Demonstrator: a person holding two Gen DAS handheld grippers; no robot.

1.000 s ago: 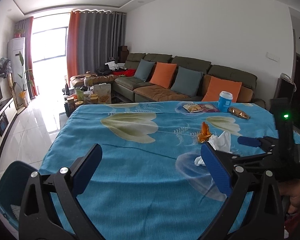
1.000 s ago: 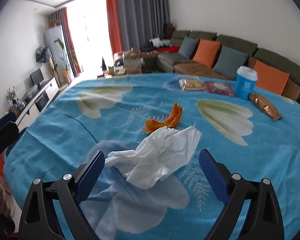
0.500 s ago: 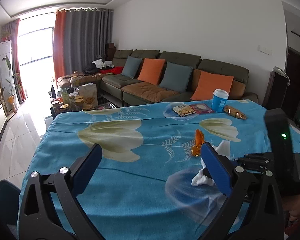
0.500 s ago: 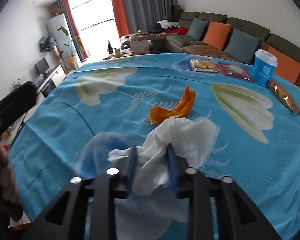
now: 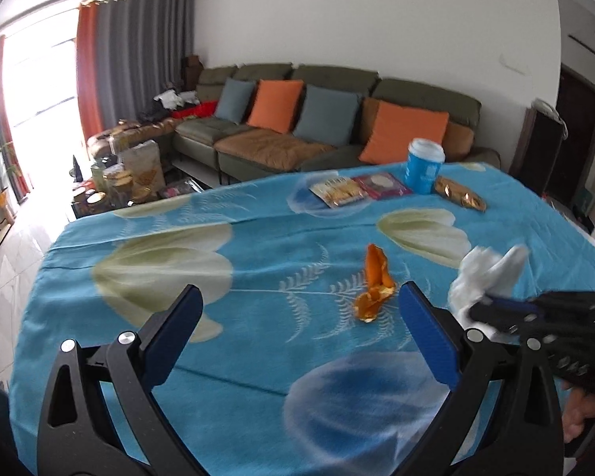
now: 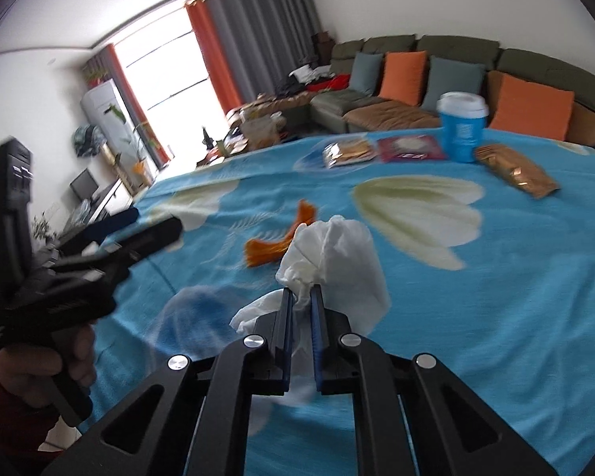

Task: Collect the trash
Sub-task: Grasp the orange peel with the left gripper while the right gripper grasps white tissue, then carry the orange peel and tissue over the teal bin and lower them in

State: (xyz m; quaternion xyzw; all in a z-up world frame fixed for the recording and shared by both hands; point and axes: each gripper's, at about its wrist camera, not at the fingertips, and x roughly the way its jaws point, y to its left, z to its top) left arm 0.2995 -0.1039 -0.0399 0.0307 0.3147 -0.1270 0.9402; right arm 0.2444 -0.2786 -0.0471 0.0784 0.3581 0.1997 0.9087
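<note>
A blue cloth (image 5: 258, 357) printed with pale tulips and fern sprigs covers the table in a living room, and its soft weave lies in shallow creases. Nearest the camera, the right gripper (image 6: 300, 297) is clamped on a crumpled white tissue (image 6: 337, 254), the blue pads pinching a thin neck of the paper so the loose, puffy bulk billows above and beside them, seemingly lifted clear of the cloth. The left gripper (image 5: 297, 317) stands with its jaws wide apart and nothing between them, pointed toward the curled orange peel (image 5: 375, 289), which lies on the cloth just beyond its fingertips; that looks like the next piece of trash, and the wide spread suits its stiff, arched shape. Farther back, near the table's far edge, sit a clear cracker packet (image 5: 339, 192), a flat red packet (image 5: 380, 184), a blue cup with a white lid (image 5: 424, 166) and a crinkled gold foil wrapper (image 5: 460, 198). Beyond them stands an olive sofa (image 5: 337, 119) with orange and grey cushions.
</note>
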